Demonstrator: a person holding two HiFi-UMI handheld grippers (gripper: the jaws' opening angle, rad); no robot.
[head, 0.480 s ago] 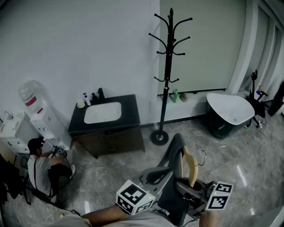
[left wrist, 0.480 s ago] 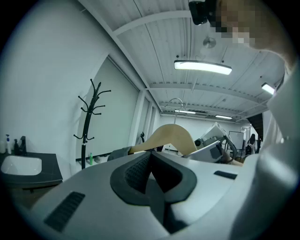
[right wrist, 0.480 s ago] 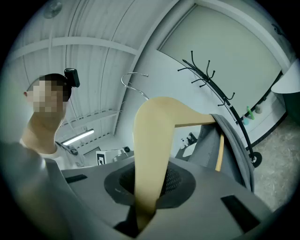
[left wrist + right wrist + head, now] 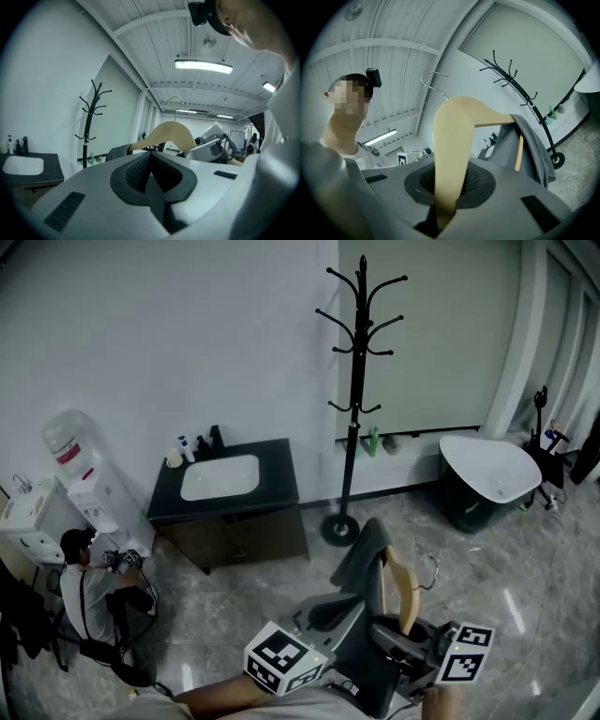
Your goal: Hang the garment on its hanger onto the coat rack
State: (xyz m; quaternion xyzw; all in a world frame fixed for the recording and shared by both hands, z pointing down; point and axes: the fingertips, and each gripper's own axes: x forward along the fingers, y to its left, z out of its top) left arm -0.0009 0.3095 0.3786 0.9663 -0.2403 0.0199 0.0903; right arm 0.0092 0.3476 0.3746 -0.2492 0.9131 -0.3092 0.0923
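The black coat rack (image 4: 356, 381) stands upright against the far wall, well beyond both grippers; it also shows as the coat rack (image 4: 89, 122) and the coat rack (image 4: 520, 91). My right gripper (image 4: 405, 638) (image 4: 447, 197) is shut on one arm of a wooden hanger (image 4: 403, 592) (image 4: 454, 140), whose metal hook (image 4: 433, 82) points up. A grey garment (image 4: 367, 554) (image 4: 534, 140) drapes over the hanger's far arm. Just left of the garment, my left gripper (image 4: 323, 615) (image 4: 150, 173) is shut, with nothing between its jaws.
A black cabinet with a white sink (image 4: 220, 479) stands left of the rack's base (image 4: 339, 529). A water dispenser (image 4: 80, 474) and a crouching person (image 4: 89, 592) are at far left. A white basin-shaped seat (image 4: 487, 470) is to the right. The floor is grey marble.
The crouching person at the lower left has shifted slightly. Both grippers and the hanger stand as before.
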